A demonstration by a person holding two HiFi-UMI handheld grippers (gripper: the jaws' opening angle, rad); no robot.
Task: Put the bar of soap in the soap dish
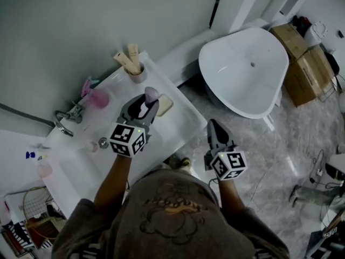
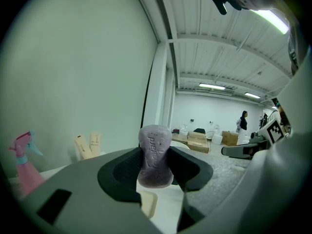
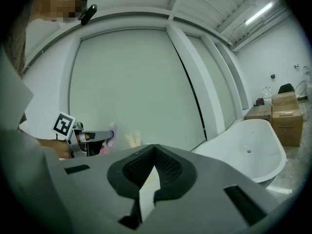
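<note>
While pinching soap bar [image 2: 155, 152] in left gripper [image 1: 144, 107], mid-carry; probably lower into soap dish [image 1: 165, 106] at 4 o'clock next. Right gripper [image 3: 155, 152] pressed together, empty.

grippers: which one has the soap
The left gripper: its jaws clamp the purple bar of soap, while the right gripper is shut and empty.

The bar of soap [image 2: 155, 155] is dull purple, the soap dish [image 1: 165, 105] cream and the far-left spray bottle [image 1: 97, 97] pink, on a white counter [image 1: 183, 124]. The grey left gripper [image 1: 144, 106] and right gripper [image 1: 215, 128] carry cubes of black-and-white squares. At right, a white bathtub [image 1: 245, 69] and brown boxes [image 1: 306, 63] stand on a grey marbled floor [image 1: 280, 161].
</note>
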